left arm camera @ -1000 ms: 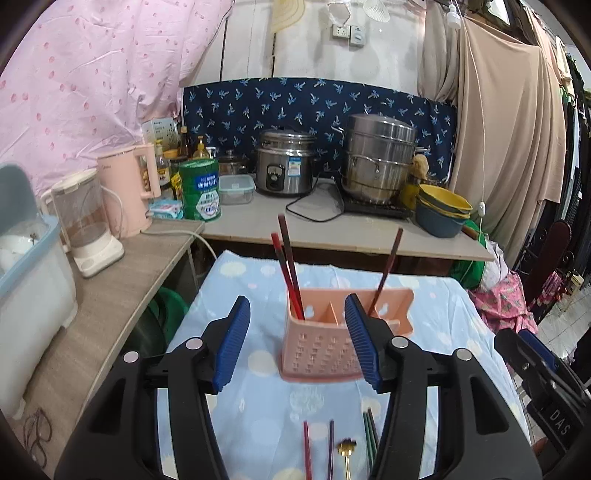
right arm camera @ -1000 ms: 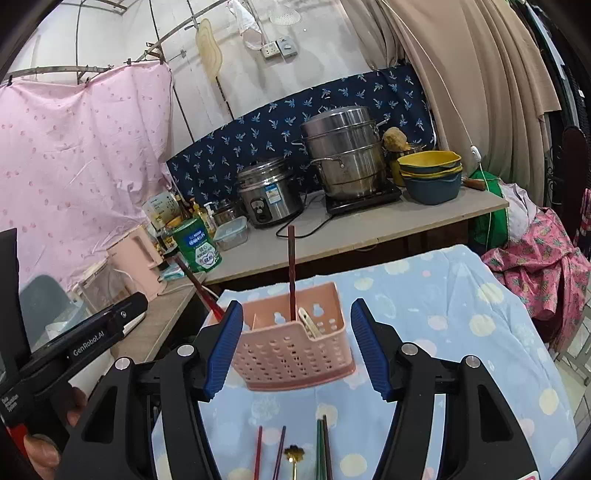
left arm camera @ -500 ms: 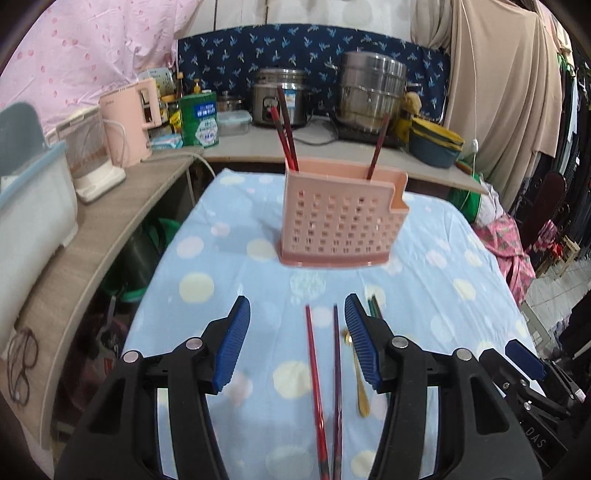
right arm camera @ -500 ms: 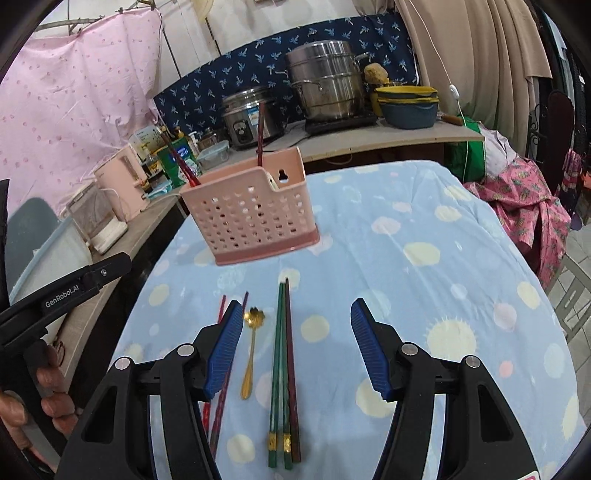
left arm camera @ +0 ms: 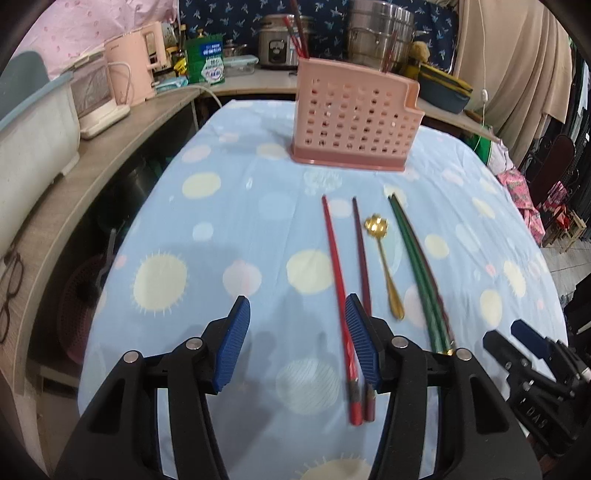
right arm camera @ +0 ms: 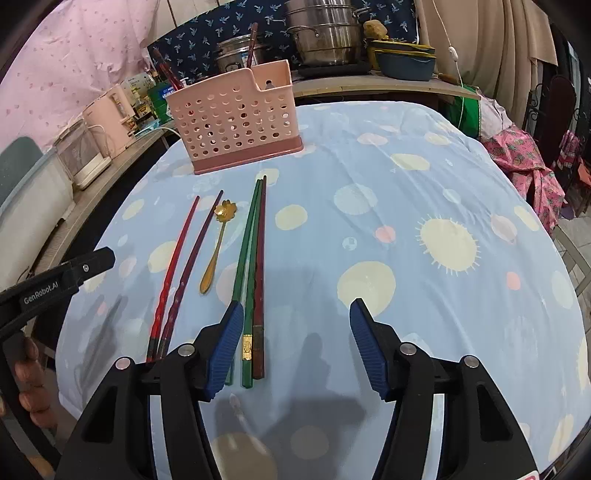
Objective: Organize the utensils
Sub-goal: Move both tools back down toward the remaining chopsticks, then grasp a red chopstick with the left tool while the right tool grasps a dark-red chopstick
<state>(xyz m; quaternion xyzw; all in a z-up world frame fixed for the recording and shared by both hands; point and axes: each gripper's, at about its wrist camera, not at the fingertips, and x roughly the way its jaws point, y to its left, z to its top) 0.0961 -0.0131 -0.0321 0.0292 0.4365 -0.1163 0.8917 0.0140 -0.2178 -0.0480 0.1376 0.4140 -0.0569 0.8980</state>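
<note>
A pink perforated utensil holder (left arm camera: 354,122) (right arm camera: 236,118) stands at the far end of the table with a few chopsticks upright in it. On the blue cloth lie a red chopstick (left arm camera: 338,284) (right arm camera: 173,269), a maroon chopstick (left arm camera: 361,258) (right arm camera: 195,254), a gold spoon (left arm camera: 386,266) (right arm camera: 216,243), two green chopsticks (left arm camera: 417,266) (right arm camera: 247,243) and a dark red chopstick (right arm camera: 260,251). My left gripper (left arm camera: 295,343) is open and empty, its right finger beside the red and maroon chopsticks. My right gripper (right arm camera: 295,343) is open and empty, its left finger beside the green chopsticks.
A wooden counter (left arm camera: 59,184) runs along the left with a white jug appliance (left arm camera: 96,99) and a pink kettle (left arm camera: 133,77). A rice cooker (left arm camera: 277,40), a steel pot (right arm camera: 325,33) and stacked bowls (right arm camera: 402,59) stand behind. The table edge drops off at right.
Both grippers have pulled back and tilted down from the holder toward the near end of the table. The loose utensils now lie right in front of the fingers.
</note>
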